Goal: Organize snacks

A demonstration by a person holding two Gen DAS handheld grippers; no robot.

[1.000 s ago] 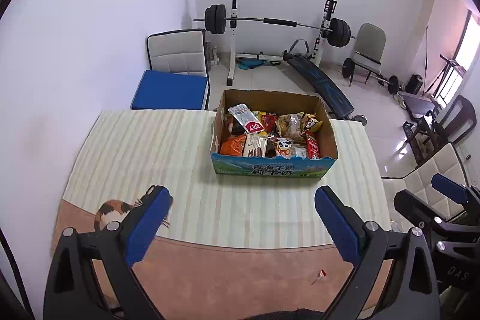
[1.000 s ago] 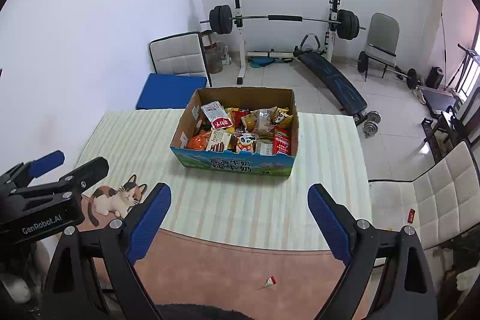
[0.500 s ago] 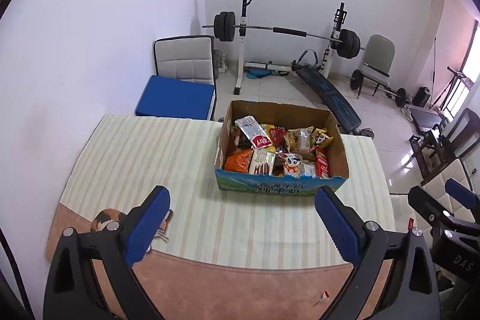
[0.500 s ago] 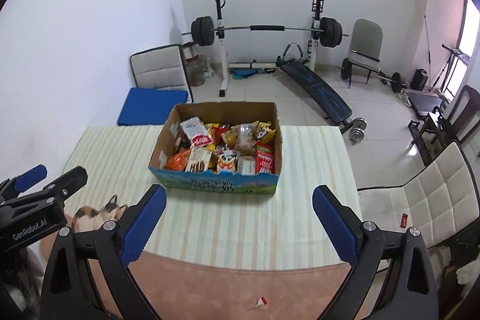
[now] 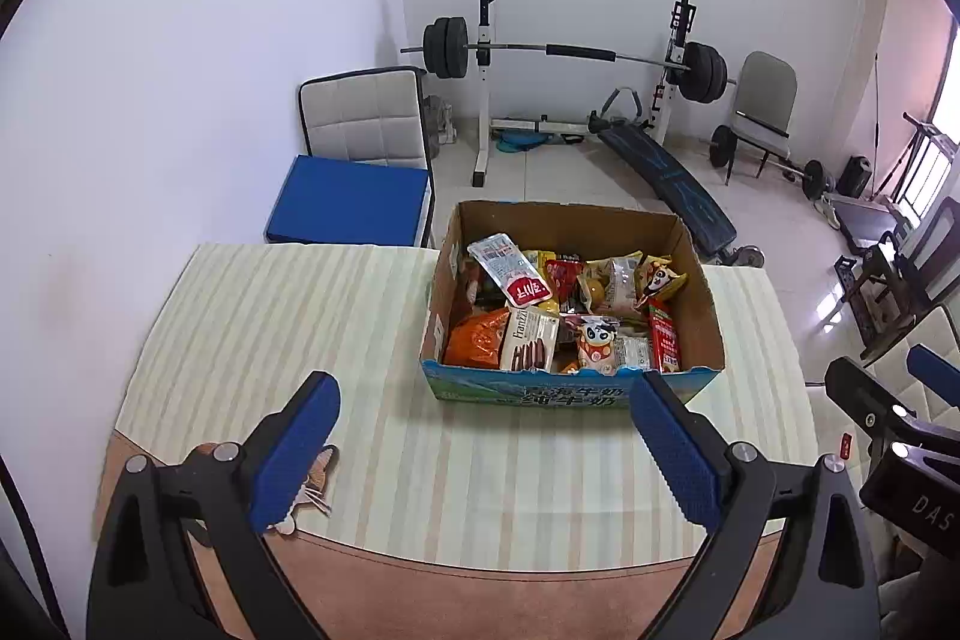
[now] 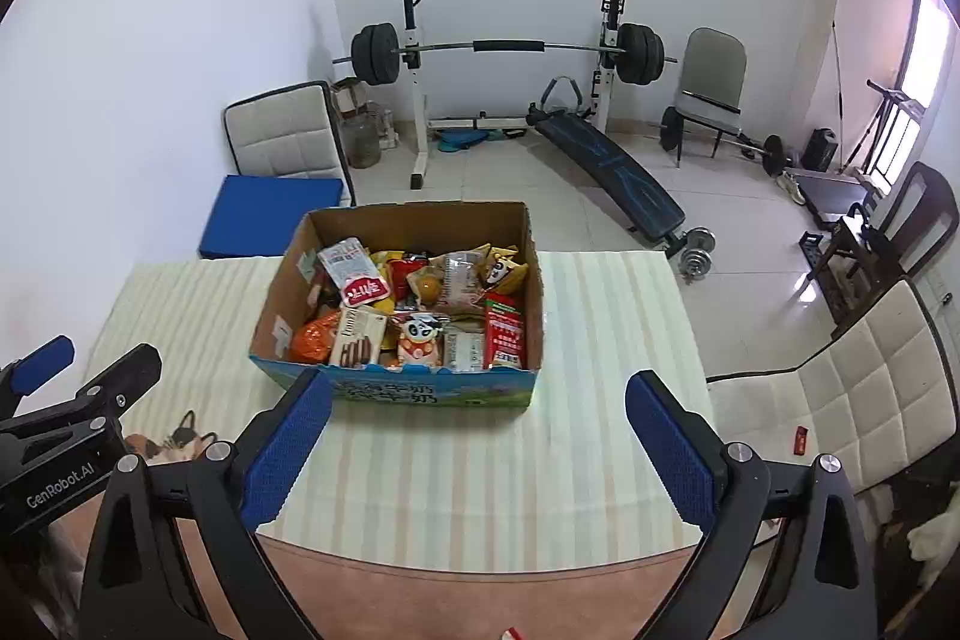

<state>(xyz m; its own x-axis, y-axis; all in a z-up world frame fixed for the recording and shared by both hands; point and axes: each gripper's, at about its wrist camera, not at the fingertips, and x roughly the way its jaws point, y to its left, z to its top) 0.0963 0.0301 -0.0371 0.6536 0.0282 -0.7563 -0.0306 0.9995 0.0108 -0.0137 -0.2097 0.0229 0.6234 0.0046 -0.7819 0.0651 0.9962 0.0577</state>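
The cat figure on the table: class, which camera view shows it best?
The right wrist view. There the cat figure shows its head, ears and patched back between the left gripper and a blue pad. In the left wrist view, the figure is mostly hidden behind a pad; only face and whiskers show.

Both views bright, evenly lit. Daylight enters from window (image 6: 912,112) at right; glare patch on floor tiles (image 6: 807,289). Soft shadows only. Focus sharp throughout. Strong fisheye bending, dark vignette at corners.
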